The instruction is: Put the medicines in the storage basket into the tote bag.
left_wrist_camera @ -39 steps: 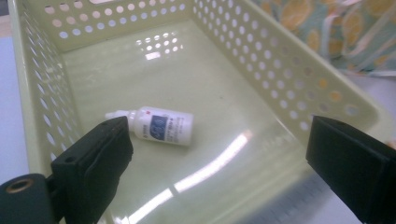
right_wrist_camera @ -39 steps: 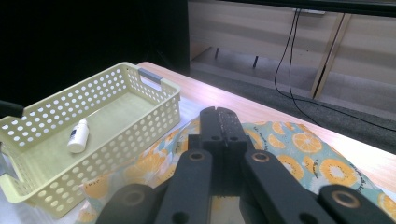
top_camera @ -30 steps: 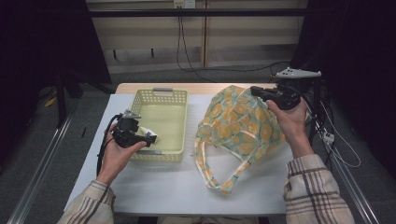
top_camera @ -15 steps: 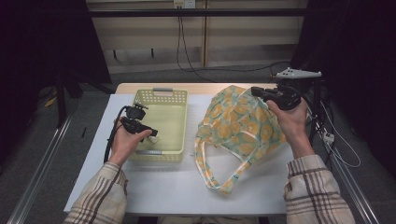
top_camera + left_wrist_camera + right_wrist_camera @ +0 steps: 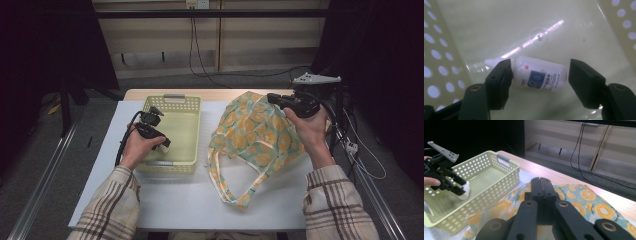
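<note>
A small white bottle (image 5: 541,75) with a blue label lies on its side on the floor of the pale yellow basket (image 5: 172,97). My left gripper (image 5: 165,142) reaches down into the basket near its left wall. Its jaws have just been closing. They stand either side of the bottle, with a thin gap at the bottle's base, so the gripper (image 5: 540,75) is open. From the right gripper view the bottle (image 5: 465,191) sits at the left gripper's (image 5: 459,188) tips. My right gripper (image 5: 272,97) is shut on the top edge of the orange-print cloth bag (image 5: 255,135).
The bag's looped handles (image 5: 235,195) trail toward the front edge of the white table cover (image 5: 165,200). Cables (image 5: 360,150) hang off the table's right side. The basket wall (image 5: 439,50) stands close to the left gripper.
My left hand has moved from the basket's near left rim farther in and down toward its floor. The right hand and the bag have kept still.
</note>
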The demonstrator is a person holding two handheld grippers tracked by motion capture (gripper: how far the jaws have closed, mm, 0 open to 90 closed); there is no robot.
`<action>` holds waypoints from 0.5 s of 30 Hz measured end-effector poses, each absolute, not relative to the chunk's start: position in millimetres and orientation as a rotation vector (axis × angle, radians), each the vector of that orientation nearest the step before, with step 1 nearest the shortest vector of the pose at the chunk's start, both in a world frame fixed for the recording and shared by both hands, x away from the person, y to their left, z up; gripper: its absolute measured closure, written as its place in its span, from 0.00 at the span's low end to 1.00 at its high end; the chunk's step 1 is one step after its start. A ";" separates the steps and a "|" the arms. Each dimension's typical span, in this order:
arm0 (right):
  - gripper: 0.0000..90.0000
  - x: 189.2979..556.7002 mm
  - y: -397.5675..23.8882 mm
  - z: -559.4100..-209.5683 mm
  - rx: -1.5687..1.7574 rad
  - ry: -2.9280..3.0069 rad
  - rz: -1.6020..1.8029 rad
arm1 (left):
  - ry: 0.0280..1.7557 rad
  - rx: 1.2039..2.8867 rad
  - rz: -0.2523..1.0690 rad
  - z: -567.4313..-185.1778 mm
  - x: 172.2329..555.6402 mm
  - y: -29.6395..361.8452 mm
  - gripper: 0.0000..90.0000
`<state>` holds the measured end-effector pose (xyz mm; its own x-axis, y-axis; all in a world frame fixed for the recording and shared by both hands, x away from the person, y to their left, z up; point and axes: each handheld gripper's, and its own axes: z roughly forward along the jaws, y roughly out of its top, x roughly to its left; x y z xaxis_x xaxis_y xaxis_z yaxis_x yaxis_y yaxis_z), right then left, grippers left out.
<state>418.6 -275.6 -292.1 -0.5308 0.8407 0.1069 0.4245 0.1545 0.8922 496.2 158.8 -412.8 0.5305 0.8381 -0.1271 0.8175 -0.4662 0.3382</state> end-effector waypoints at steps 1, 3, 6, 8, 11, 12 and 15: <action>1.00 418.7 -275.8 -292.2 1.206 2.021 1.338 | 1.366 2.418 0.073 -413.0 497.4 158.4 0.40; 1.00 418.3 -277.1 -292.7 1.209 2.017 1.341 | 1.351 2.426 0.079 -413.1 498.4 155.6 0.39; 1.00 418.3 -278.9 -293.3 1.211 2.013 1.345 | 1.304 2.462 0.091 -413.8 499.7 150.7 0.40; 1.00 418.2 -279.1 -293.6 1.216 2.007 1.348 | 1.286 2.442 0.106 -415.8 500.3 146.8 0.41; 1.00 417.9 -278.6 -293.8 1.213 2.009 1.347 | 1.224 2.473 0.112 -419.8 501.2 141.5 0.40; 1.00 417.8 -278.4 -293.8 1.210 2.012 1.347 | 1.207 2.483 0.117 -421.2 501.3 139.6 0.40; 1.00 418.3 -278.6 -293.9 1.210 2.013 1.342 | 1.193 2.498 0.125 -426.0 502.0 135.1 0.38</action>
<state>418.3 -278.6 -293.9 -0.5248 0.8443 0.1082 0.4247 0.1495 0.8929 502.0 135.1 -426.0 0.6380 0.7661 -0.0771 0.7334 -0.5742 0.3639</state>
